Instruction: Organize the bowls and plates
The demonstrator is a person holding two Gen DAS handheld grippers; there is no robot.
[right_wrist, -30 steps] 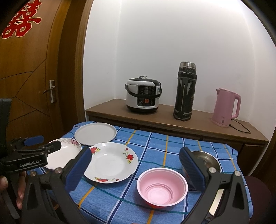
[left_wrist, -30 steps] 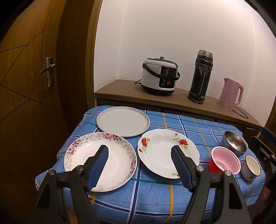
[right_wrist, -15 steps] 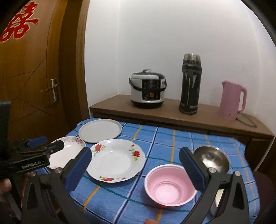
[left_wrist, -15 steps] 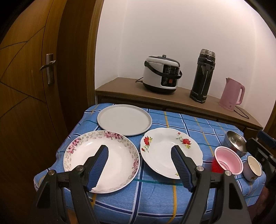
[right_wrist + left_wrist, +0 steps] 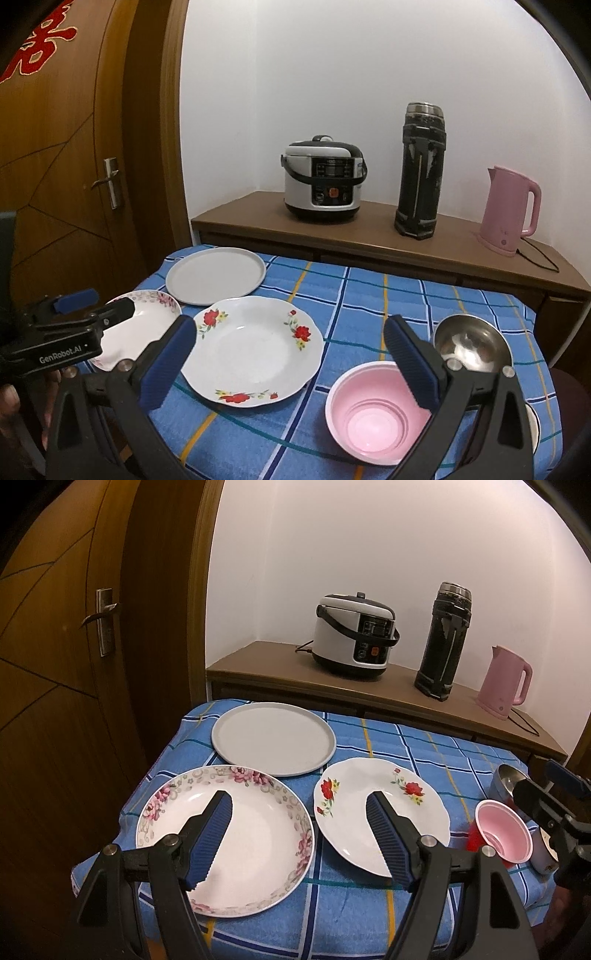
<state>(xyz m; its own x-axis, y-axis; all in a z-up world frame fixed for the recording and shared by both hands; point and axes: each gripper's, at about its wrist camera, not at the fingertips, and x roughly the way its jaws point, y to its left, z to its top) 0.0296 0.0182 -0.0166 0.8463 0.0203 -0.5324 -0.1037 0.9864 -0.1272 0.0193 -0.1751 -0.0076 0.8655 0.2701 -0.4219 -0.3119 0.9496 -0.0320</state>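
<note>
**A:** What is hard to make out here?

**B:** The small pale mug [image 5: 543,856] at the table's right edge. The right gripper's body covers most of it in the left wrist view, and in the right wrist view only a sliver of its rim shows. The round stainless steel bowl [image 5: 471,349] is half hidden by a blue finger pad [image 5: 410,363], and the shallow white plate with a pink flower border [image 5: 136,325] is partly covered by the left gripper's frame.

**A:** And the grippers?

**B:** The left gripper [image 5: 299,834] has its jaws spread wide and grips nothing; it hangs above the gap between the pink-bordered plate and the scalloped white plate with red roses [image 5: 380,808]. The right gripper [image 5: 290,360] is just as wide apart and empty, over the rose plate and the pink plastic bowl [image 5: 373,410].

**A:** Where does the crockery sit?

**B:** All on the blue checked tablecloth [image 5: 369,291]: the flat grey round plate [image 5: 273,738] at the back left, the two white plates side by side in front of it, the pink bowl just before the steel one on the right.

**A:** Any change from a second ago?

**B:** Both cameras have shifted slightly, so the table sits a little differently in frame. No dish has moved, and both pairs of jaws stay wide.
</note>
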